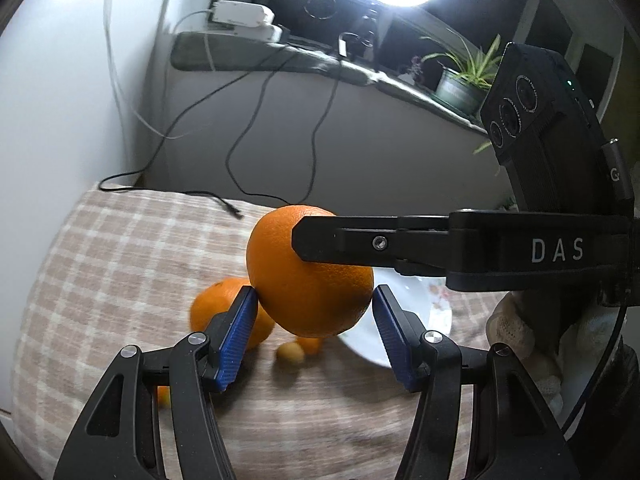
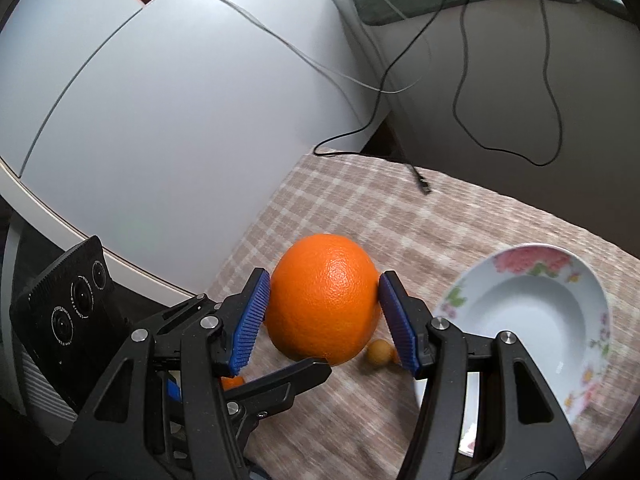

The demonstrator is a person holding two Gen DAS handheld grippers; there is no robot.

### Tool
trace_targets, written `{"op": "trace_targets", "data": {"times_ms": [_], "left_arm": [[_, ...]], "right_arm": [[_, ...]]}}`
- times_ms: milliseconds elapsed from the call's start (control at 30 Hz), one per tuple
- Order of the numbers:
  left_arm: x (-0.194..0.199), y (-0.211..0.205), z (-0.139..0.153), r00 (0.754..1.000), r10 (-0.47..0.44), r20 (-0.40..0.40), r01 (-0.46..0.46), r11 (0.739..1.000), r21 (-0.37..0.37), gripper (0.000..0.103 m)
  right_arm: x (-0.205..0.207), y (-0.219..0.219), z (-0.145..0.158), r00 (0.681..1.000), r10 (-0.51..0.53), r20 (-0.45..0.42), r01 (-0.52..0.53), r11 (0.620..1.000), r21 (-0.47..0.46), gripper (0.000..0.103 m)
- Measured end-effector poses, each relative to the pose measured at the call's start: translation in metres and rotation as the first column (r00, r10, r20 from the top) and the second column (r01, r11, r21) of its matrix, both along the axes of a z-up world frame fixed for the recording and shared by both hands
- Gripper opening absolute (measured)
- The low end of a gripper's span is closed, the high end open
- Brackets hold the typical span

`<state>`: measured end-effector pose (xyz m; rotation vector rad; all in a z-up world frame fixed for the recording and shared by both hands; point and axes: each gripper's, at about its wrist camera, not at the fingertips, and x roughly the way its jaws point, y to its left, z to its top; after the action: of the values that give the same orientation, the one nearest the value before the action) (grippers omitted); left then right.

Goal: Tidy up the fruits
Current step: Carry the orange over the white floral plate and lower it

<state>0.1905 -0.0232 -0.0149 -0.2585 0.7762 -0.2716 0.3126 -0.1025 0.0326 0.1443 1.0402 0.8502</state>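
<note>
Right tool (image 2: 324, 316) clamps the large orange (image 2: 325, 298) above the checked surface (image 2: 360, 208); left tool (image 1: 314, 334) stands spread around it, pads barely clear.

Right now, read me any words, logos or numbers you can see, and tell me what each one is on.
"DAS": white letters on the right gripper body.
"G": partial logo on the black cable plug.
Ring print around the camera module lenses: too small to read.

checked tablecloth (image 2: 360, 208), plate (image 2: 532, 320), oranges (image 1: 216, 312)
</note>
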Motion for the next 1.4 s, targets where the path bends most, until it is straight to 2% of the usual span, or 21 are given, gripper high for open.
{"op": "trace_targets", "data": {"times_ms": [233,700,900,967,1033,1267,1400], "left_arm": [[0.012,-0.034,-0.011,0.998,-0.051,-0.03,0.051,0.998,-0.022,0.059],[0.036,-0.096,-0.04,0.987,-0.126,-0.101,0.12,0.99,-0.069,0.059],[0.044,-0.115,-0.048,0.981,-0.149,-0.125,0.143,0.988,-0.054,0.058],[0.044,-0.118,-0.047,0.982,-0.149,-0.119,0.144,0.988,-0.051,0.053],[0.044,-0.119,-0.042,0.983,-0.148,-0.105,0.144,0.989,-0.045,0.053],[0.046,-0.119,-0.036,0.982,-0.162,-0.098,0.161,0.987,-0.018,0.052],[0.046,-0.122,-0.036,0.981,-0.164,-0.106,0.164,0.986,-0.01,0.053]], "right_arm": [[0.006,-0.037,-0.006,0.998,-0.063,-0.02,0.062,0.998,-0.013,0.06],[0.024,-0.111,-0.041,0.982,-0.171,-0.083,0.168,0.985,-0.046,0.06],[0.025,-0.125,-0.053,0.977,-0.196,-0.087,0.188,0.978,-0.086,0.06],[0.025,-0.125,-0.056,0.978,-0.195,-0.079,0.187,0.977,-0.105,0.06],[0.024,-0.126,-0.058,0.979,-0.192,-0.066,0.183,0.975,-0.127,0.06],[0.023,-0.129,-0.053,0.979,-0.195,-0.064,0.188,0.977,-0.099,0.06],[0.019,-0.126,-0.046,0.98,-0.198,-0.036,0.192,0.974,-0.122,0.06]]}}
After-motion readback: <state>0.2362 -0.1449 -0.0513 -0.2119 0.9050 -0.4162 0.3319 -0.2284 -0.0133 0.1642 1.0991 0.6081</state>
